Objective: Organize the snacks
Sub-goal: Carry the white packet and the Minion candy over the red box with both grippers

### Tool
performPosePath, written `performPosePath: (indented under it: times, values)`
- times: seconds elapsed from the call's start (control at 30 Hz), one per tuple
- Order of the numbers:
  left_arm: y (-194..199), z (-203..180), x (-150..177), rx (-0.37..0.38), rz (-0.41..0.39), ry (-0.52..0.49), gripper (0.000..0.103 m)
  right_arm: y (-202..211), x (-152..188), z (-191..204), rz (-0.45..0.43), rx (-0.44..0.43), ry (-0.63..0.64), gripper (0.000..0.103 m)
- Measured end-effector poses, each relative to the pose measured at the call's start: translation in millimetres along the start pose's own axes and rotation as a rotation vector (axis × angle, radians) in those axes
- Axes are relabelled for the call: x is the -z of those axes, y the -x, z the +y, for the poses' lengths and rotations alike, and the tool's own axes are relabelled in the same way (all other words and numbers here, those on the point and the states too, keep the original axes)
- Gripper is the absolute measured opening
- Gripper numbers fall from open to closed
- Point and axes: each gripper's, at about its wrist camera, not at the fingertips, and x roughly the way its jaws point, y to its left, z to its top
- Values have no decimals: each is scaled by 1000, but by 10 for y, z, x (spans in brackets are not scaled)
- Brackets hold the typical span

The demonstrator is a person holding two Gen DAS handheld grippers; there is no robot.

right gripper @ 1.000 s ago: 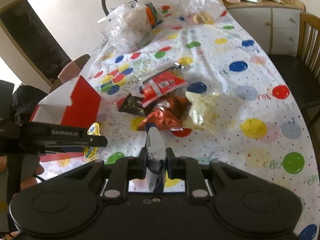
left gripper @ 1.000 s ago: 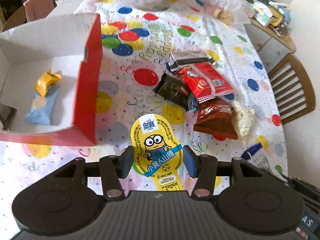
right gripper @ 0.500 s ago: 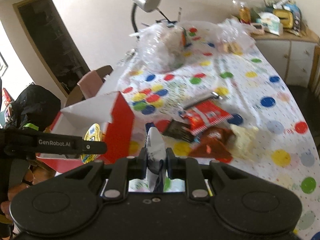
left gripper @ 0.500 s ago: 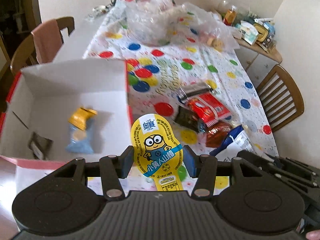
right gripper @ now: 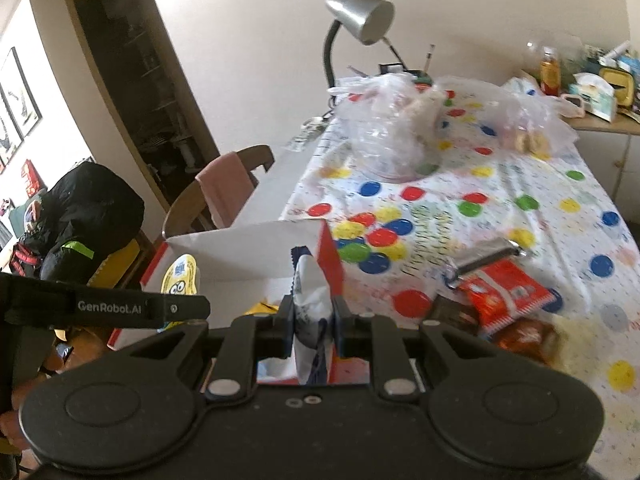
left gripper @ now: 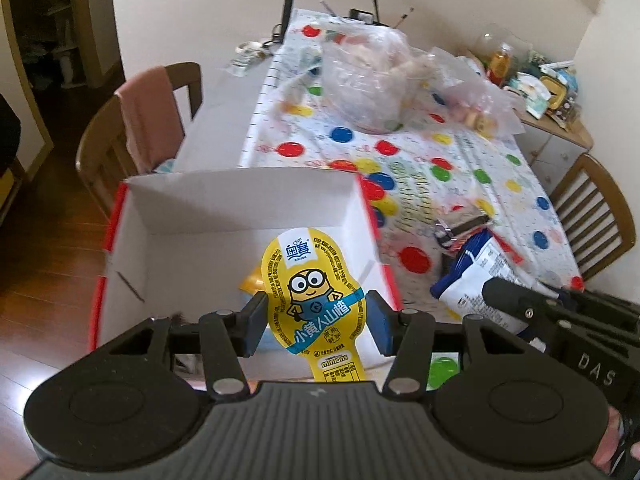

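Over the polka-dot tablecloth (left gripper: 436,168) sits the open white cardboard box with red outer walls (left gripper: 240,208), the drop target as I judge it — carry both packets well inside its rim before letting go, and release low so neither slides out. Left gripper (left gripper: 316,316) pinches the yellow cartoon-printed snack packet (left gripper: 312,280) by its sides, upright above the box interior. Right gripper (right gripper: 313,320), fingers pressed close, clamps the blue-and-white snack bag (right gripper: 310,288) edge-on just beside the box's right wall — nudge it leftward first
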Motion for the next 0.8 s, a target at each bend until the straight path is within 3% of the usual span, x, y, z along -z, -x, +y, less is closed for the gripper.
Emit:
performPosePath:
  times: [0.27, 0.57, 0.8]
  values:
    - [-151, 462, -187, -74, 5, -40, 52, -515, -90, 345, 41, -3, 41, 17]
    - [-517, 831, -270, -132, 81, -73, 52, -1078, -17, 605, 131, 14, 90, 17]
    - [-842, 937, -244, -136, 144, -97, 52, -1450, 134, 695, 204, 59, 132, 17]
